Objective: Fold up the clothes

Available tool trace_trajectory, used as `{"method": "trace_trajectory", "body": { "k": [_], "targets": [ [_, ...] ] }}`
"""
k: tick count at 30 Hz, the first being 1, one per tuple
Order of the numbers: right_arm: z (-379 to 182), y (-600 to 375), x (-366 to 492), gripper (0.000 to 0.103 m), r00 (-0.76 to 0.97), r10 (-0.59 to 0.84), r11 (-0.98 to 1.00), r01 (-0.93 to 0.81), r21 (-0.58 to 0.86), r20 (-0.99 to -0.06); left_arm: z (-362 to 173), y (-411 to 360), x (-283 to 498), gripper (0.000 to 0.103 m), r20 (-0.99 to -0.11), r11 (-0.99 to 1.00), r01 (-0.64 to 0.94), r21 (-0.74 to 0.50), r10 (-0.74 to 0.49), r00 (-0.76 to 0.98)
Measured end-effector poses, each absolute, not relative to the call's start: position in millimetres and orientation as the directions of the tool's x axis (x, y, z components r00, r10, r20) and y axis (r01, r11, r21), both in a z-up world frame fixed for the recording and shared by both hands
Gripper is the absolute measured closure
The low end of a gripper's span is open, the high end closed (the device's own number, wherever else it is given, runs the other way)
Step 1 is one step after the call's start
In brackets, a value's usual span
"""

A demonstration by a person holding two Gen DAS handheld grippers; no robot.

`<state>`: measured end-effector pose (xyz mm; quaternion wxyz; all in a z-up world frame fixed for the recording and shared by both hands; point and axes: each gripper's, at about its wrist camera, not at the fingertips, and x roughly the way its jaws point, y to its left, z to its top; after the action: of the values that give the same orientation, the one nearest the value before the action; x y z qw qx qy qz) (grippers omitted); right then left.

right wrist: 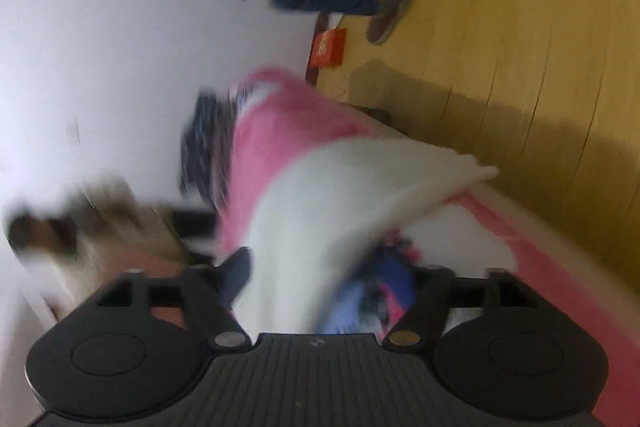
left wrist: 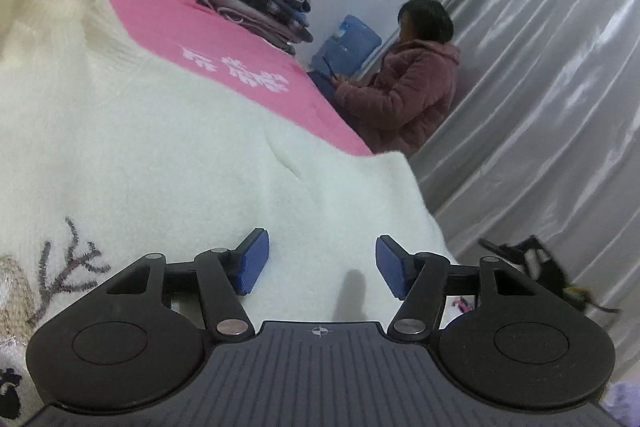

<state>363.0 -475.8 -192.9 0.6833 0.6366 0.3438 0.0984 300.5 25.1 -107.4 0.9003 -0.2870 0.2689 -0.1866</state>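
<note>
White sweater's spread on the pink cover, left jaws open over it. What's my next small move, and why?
Probably ease the left gripper down and pinch the white sweater edge: its jaws stand open with nothing gripped.

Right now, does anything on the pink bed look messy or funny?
Yes. The white sweater is not lying flat: in the blurred right wrist view one edge is lifted and flopped over, and in the left wrist view its corner hangs past the edge of the pink sheet. The stack of folded clothes looks tidy.
</note>
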Motion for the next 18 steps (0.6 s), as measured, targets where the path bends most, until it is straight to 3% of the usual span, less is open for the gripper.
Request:
{"method": "trace_trajectory", "body": {
  "k": [2,3,4,5,6,11,13,18],
  "targets": [
    [-208.7,-470.7,369.5,0.023,0.751,0.573,0.115,0.322,0.940,-0.327,-106.3,25.5,299.5,0.042,-0.374,0.762,0.183,-0.621,-0.493,0.785],
    [-216.8,-467.7,370.8,0.035,0.764,0.561,0.078,0.335,0.939,-0.319,-106.4,26.0,298.4,0.042,-0.371,0.760,0.183,-0.624,-0.495,0.786],
    [-224.3,-467.6,366.0,0.064,0.792,0.521,0.025,0.358,0.933,-0.318,-106.7,26.4,297.9,0.043,-0.368,0.756,0.183,-0.628,-0.496,0.787],
    [-231.7,-468.3,359.6,0.085,0.821,0.471,-0.034,0.381,0.924,-0.321,-107.1,26.9,297.3,0.043,-0.364,0.753,0.183,-0.632,-0.497,0.788],
    [-237.9,-471.9,352.3,0.091,0.855,0.427,-0.093,0.366,0.926,-0.295,-107.3,26.6,297.6,0.044,-0.363,0.751,0.181,-0.635,-0.497,0.788],
    [-186.5,-476.1,340.5,0.092,0.921,0.253,0.242,0.236,0.941,-0.296,-107.0,28.1,295.1,0.044,-0.362,0.752,0.179,-0.635,-0.494,0.790],
    [-172.5,-482.8,336.4,0.093,0.945,0.195,0.265,0.208,0.942,-0.263,-106.7,27.4,295.1,0.044,-0.366,0.756,0.178,-0.629,-0.491,0.790],
    [-202.0,-477.4,350.5,0.093,0.872,0.202,0.308,0.376,0.874,-0.446,-105.4,27.6,292.6,0.044,-0.368,0.760,0.178,-0.625,-0.488,0.792]
  ]
}}
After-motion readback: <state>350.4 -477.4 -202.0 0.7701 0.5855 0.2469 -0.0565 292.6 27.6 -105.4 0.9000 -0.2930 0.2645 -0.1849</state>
